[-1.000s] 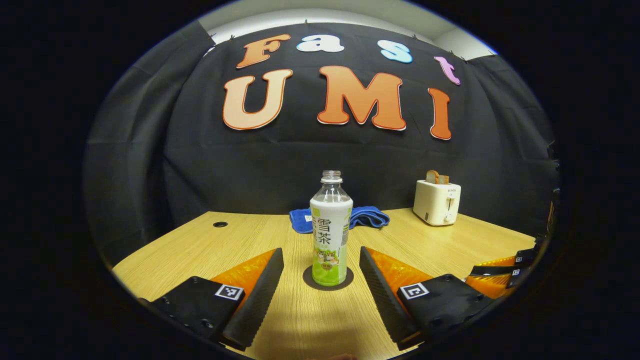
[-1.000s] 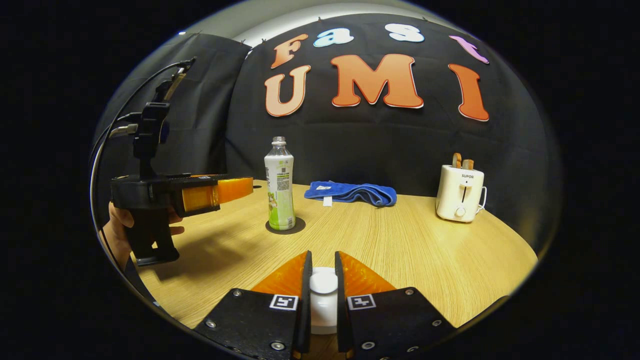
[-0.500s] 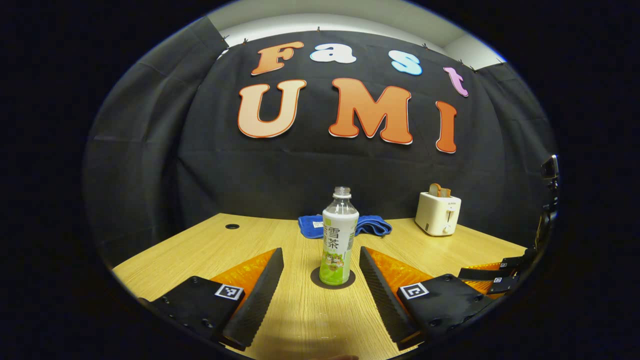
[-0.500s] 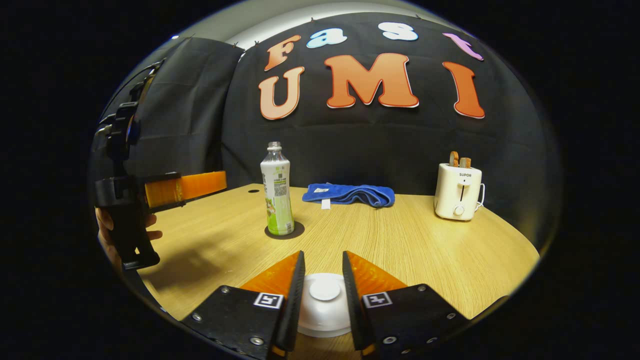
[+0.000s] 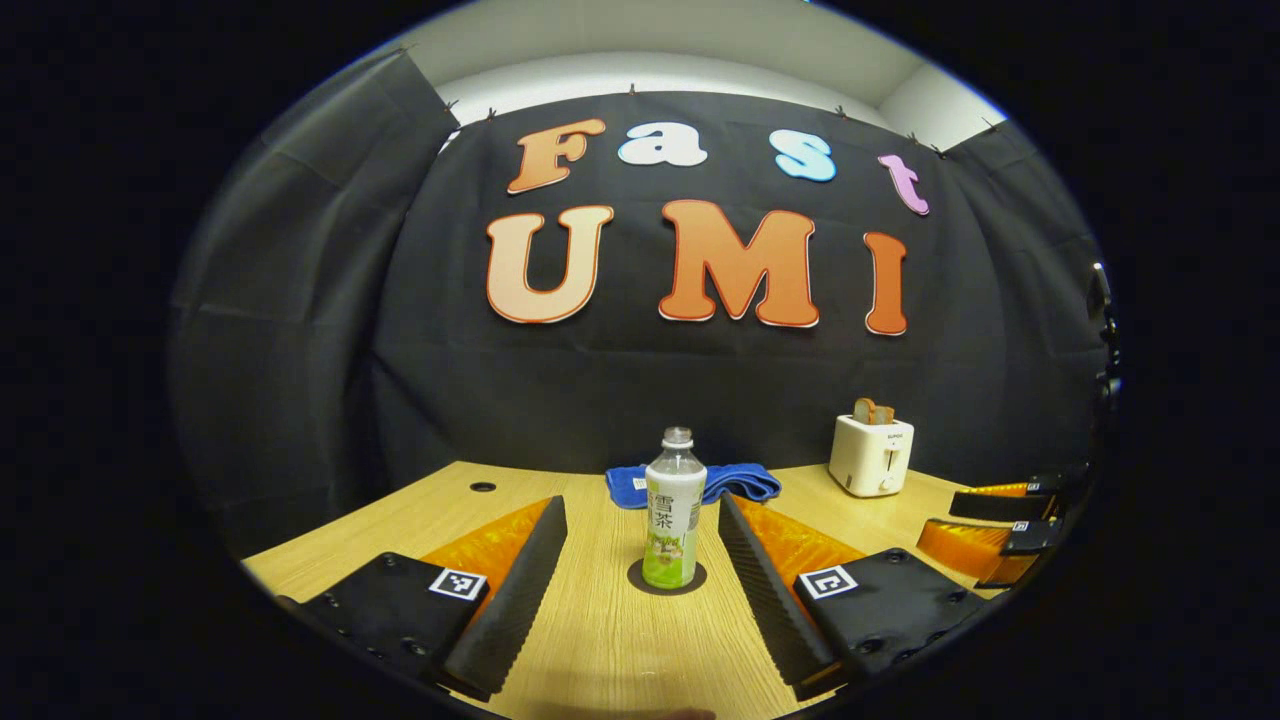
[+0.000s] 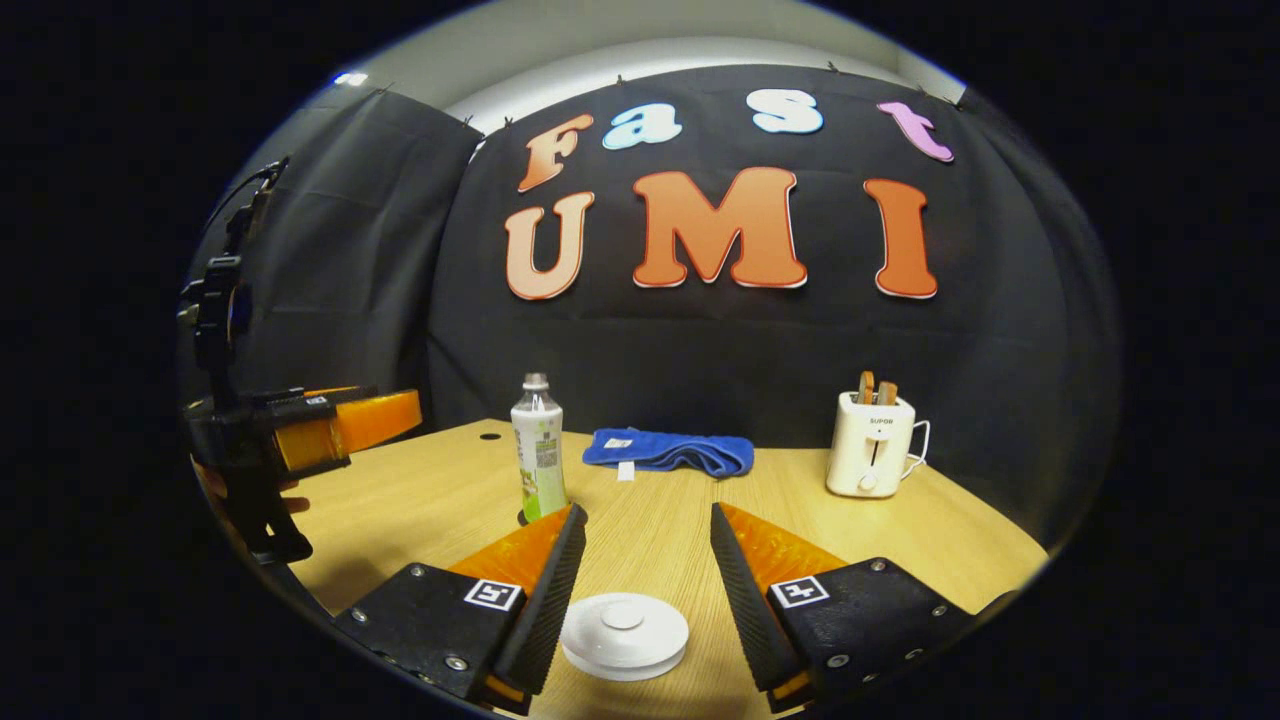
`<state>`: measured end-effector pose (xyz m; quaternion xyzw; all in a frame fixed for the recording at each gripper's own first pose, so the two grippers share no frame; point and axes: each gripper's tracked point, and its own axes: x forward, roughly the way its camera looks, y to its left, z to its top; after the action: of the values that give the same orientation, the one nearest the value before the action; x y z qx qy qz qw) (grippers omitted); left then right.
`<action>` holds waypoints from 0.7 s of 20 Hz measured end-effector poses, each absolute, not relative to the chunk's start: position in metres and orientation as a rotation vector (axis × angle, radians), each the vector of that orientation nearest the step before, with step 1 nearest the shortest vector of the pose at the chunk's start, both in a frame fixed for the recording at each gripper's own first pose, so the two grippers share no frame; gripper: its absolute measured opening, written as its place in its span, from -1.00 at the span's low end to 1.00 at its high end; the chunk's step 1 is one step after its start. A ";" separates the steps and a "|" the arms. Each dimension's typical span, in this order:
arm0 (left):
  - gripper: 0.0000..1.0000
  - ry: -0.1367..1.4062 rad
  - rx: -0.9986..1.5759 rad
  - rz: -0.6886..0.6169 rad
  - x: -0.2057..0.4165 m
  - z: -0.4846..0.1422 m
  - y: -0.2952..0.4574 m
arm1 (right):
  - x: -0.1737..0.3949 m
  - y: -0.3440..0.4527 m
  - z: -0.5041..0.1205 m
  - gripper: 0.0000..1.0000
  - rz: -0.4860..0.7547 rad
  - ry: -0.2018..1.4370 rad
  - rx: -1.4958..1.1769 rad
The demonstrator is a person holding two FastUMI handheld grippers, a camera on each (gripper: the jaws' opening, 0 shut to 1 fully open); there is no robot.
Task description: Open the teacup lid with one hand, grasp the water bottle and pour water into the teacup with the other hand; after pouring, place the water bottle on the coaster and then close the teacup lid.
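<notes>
On wooden table (image 6: 900, 530): bottle (image 5: 673, 520) on coaster (image 5: 640, 582) | lid (image 6: 624, 636) closed | both grippers' fingers wide, empty

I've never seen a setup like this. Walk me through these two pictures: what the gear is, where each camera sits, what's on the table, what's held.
A person carries a two-finger hand-held gripper in each hand; a fisheye camera rides on each, looking along its fingers.

Left gripper view: the left gripper is open, facing a bottle standing on a coaster.

Right gripper view: the right gripper is open above a white lid; the cup under it can't be made out. The other gripper shows at the left.

Also on the table: a blue cloth and a toaster. Nothing is held.
</notes>
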<state>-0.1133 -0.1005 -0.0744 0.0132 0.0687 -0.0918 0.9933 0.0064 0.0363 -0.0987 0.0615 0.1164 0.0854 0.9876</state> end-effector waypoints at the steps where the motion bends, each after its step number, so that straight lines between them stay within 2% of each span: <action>1: 0.96 0.124 0.030 -0.183 -0.116 -0.068 -0.101 | 0.007 0.032 -0.086 0.52 0.162 0.206 0.127; 9: 0.92 0.021 0.057 -0.163 -0.131 -0.024 -0.090 | -0.002 0.011 -0.024 0.56 0.084 0.078 0.097; 14: 0.95 0.010 -0.046 -0.207 -0.135 -0.003 -0.090 | 0.000 0.010 -0.001 0.56 0.074 0.021 0.077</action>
<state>-0.1350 -0.0905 -0.0029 -0.0228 0.0049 -0.1033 0.9944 0.0001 0.0103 -0.0011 0.0383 0.0105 0.0371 0.9985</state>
